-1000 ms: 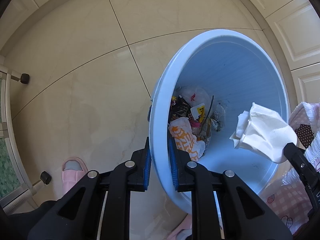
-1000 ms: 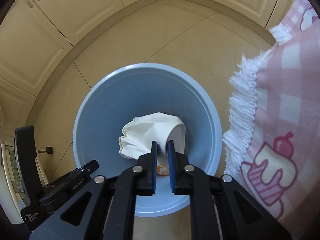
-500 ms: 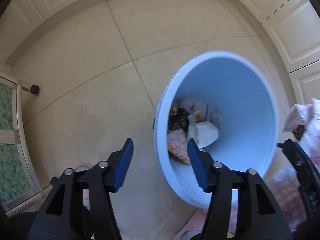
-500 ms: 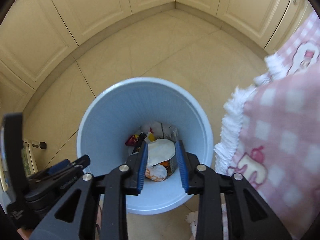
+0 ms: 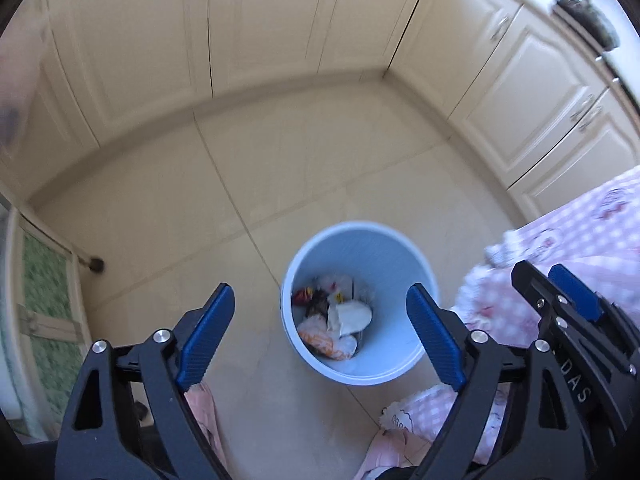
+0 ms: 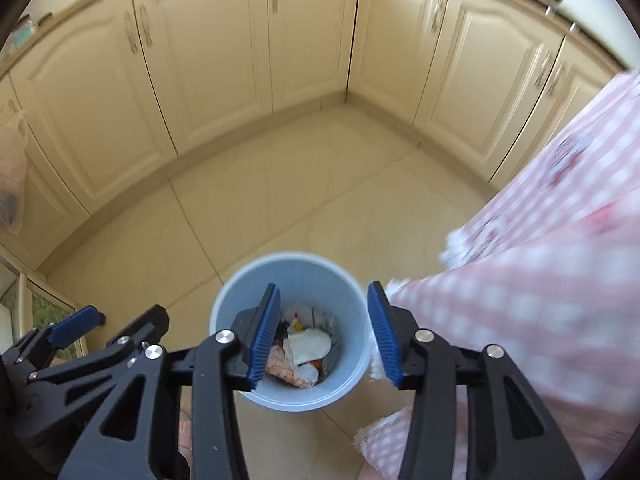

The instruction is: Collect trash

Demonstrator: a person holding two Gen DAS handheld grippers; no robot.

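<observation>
Nearest, left claw (image 5: 320,336) spread wide, nothing between its blue pads, jaws just been opening. Right claw (image 6: 324,334) parted too, likewise just been opening, gripping nothing. Below both, round pale-blue plastic bin (image 5: 380,256) upright on the cream tiled floor (image 5: 280,168). Inside at the bottom: crumpled white paper (image 5: 352,316) atop orange-and-white wrapper (image 5: 316,338) and other mixed packets. Beside the bin, pink checked fringed cloth (image 6: 540,300). Beyond, cream cabinet doors (image 6: 224,52).

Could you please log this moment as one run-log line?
left hand-held gripper: open, empty | right hand-held gripper: open, empty | white paper: in blue bin | jaws just opened
</observation>
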